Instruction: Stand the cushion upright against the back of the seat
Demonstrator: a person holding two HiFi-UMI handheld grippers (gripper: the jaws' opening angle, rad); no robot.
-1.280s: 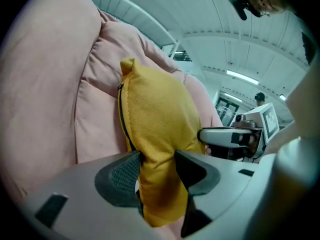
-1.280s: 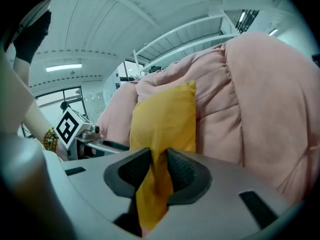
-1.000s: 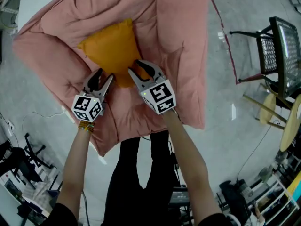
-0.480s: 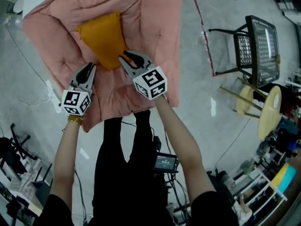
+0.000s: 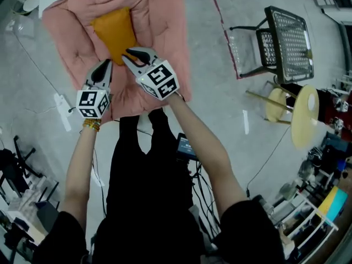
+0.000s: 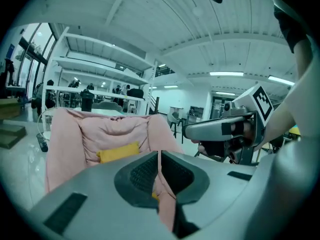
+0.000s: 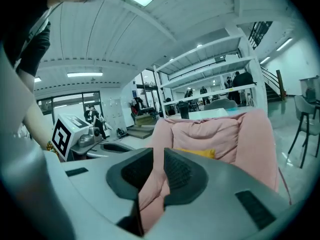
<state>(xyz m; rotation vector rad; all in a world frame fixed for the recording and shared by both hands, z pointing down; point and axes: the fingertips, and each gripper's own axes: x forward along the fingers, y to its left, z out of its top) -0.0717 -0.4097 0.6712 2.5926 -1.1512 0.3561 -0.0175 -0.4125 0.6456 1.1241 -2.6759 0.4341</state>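
The orange cushion [image 5: 114, 31] stands against the back of the pink padded seat [image 5: 159, 15], and neither gripper touches it. Both grippers hover above the seat's front edge, well short of the cushion. My left gripper [image 5: 105, 65] is closing, its jaws almost together with nothing between them. My right gripper [image 5: 137, 53] is also closing; a narrow gap remains and it is empty. In the left gripper view the cushion [image 6: 118, 152] shows beyond the gripper [image 6: 159, 160], low on the seat back [image 6: 115, 131]. In the right gripper view the cushion [image 7: 197, 153] peeks over the gripper [image 7: 159, 161].
A black mesh chair [image 5: 286, 37] and a round wooden stool [image 5: 305, 117] stand on the floor at right. A red line [image 5: 223, 29] runs along the floor beside the seat. A white power strip [image 5: 61, 110] lies at left. The person's legs are below the grippers.
Both grippers have pulled up and back from the cushion, and their jaws have narrowed. The cushion stays on the seat, free of both grippers.
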